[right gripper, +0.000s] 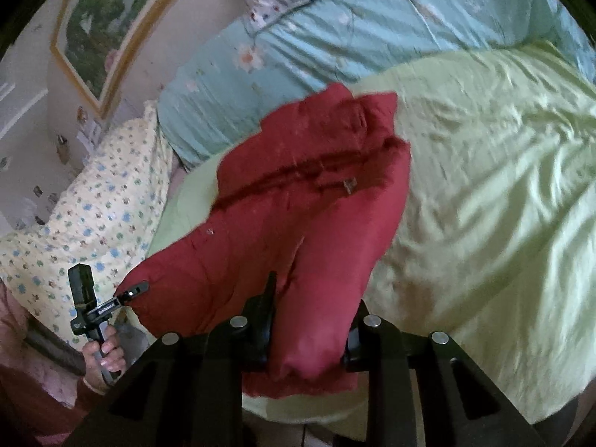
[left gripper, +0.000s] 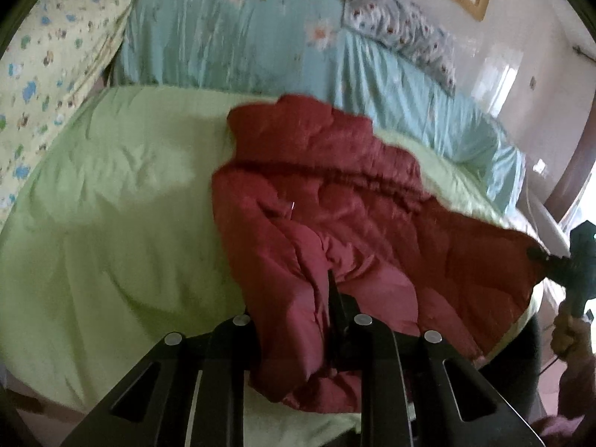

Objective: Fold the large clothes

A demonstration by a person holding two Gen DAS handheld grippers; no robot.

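A dark red padded jacket (left gripper: 335, 216) lies on a light green bedspread (left gripper: 123, 205), its collar end pointing away from me. My left gripper (left gripper: 298, 320) is shut on the jacket's near hem, with cloth bunched between the fingers. My right gripper (right gripper: 309, 320) is shut on another corner of the same jacket (right gripper: 298, 193), held a little off the bedspread (right gripper: 484, 186). In the left wrist view the right gripper (left gripper: 540, 255) pinches the jacket's corner at the far right. In the right wrist view the left gripper (right gripper: 130, 292) pinches the corner at the lower left.
A light blue quilt (left gripper: 231, 33) lies folded along the back of the bed. A yellow printed quilt (left gripper: 48, 70) lies at one side. A floral pillow (left gripper: 402, 26) and a framed picture (right gripper: 111, 18) are by the wall. The bed's near edge (right gripper: 316, 409) is just below the grippers.
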